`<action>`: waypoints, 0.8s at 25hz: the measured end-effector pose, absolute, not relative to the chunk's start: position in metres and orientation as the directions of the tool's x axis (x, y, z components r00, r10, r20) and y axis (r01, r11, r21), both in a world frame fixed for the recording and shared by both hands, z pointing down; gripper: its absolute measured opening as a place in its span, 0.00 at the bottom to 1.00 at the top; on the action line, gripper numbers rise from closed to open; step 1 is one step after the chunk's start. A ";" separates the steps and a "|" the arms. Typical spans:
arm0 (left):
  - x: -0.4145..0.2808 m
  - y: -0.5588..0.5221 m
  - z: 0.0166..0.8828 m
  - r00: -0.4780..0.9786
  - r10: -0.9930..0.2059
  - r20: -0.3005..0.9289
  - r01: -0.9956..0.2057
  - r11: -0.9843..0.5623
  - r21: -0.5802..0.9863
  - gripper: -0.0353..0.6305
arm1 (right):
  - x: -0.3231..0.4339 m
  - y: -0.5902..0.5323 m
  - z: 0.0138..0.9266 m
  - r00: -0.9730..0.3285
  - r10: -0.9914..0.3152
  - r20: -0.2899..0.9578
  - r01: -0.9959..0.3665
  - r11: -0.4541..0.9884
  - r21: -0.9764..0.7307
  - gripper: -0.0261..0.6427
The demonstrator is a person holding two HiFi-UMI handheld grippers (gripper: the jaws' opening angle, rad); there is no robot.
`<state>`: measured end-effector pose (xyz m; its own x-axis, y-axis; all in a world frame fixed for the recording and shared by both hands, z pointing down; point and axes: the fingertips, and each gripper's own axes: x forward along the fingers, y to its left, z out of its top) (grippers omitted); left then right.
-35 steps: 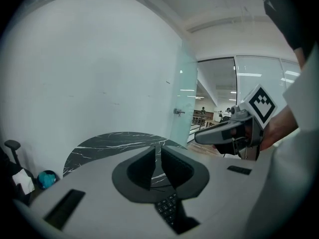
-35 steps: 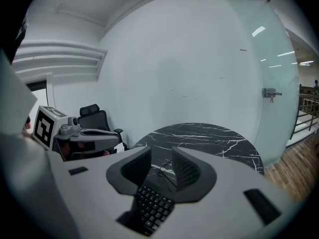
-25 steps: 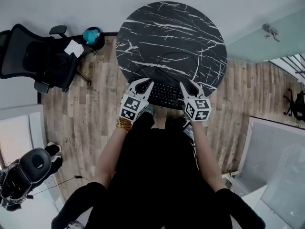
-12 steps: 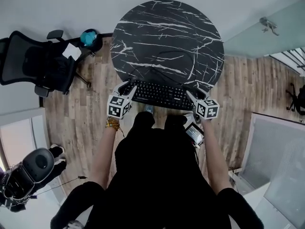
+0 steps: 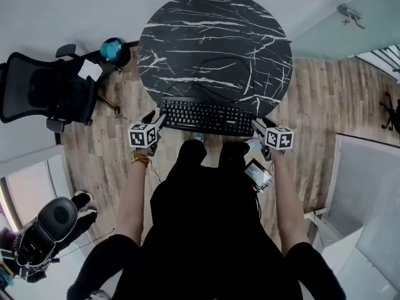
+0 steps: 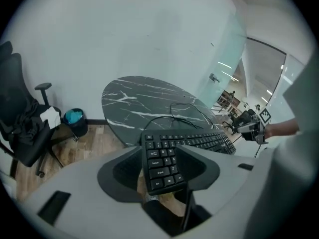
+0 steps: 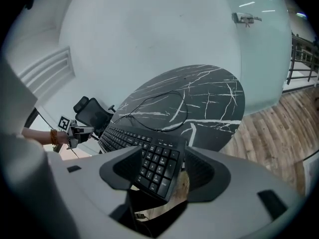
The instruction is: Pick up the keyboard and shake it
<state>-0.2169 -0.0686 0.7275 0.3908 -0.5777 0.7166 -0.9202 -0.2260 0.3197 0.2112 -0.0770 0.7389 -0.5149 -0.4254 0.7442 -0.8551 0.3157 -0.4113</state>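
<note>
A black keyboard point(image 5: 206, 116) lies along the near edge of the round black marble table point(image 5: 212, 36), and both its ends stick out past the rim. Its cable point(image 5: 215, 74) loops over the tabletop. My left gripper point(image 5: 154, 120) is at the keyboard's left end, which lies between the pads point(image 6: 159, 166). My right gripper point(image 5: 258, 127) is at the right end, which likewise sits between the pads point(image 7: 159, 171). Both pairs of jaws have just been opening and stand wide around the keyboard ends, and I see no squeeze on the keyboard.
A black office chair point(image 5: 44, 92) and a blue bin point(image 5: 112, 47) stand left of the table on the wood floor. A small screen device point(image 5: 257, 174) hangs by my right leg. A glass wall point(image 5: 337, 30) runs behind the table on the right.
Both grippers have slid apart from near the keyboard's middle out to its two ends and dropped lower. Their jaws now stand wider.
</note>
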 end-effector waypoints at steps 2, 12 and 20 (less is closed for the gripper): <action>-0.223 -0.065 0.735 0.387 -0.573 0.722 -0.919 -0.174 0.355 0.38 | 0.215 -0.072 0.747 -0.505 -0.420 0.754 -0.861 0.302 -0.409 0.41; -0.235 -0.047 0.763 0.420 -0.495 0.761 -0.899 -0.112 0.423 0.41 | 0.218 -0.050 0.779 -0.557 -0.372 0.743 -0.829 0.186 -0.528 0.42; -0.233 -0.048 0.777 0.454 -0.475 0.754 -0.874 -0.074 0.480 0.42 | 0.210 -0.044 0.791 -0.620 -0.355 0.700 -0.766 0.078 -0.639 0.43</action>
<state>-0.2325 -0.0478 0.7770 0.4542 -0.4748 0.7539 -0.8741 -0.0739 0.4801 0.2104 -0.0439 0.7912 -0.6197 -0.3553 0.6998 -0.7657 0.0778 -0.6385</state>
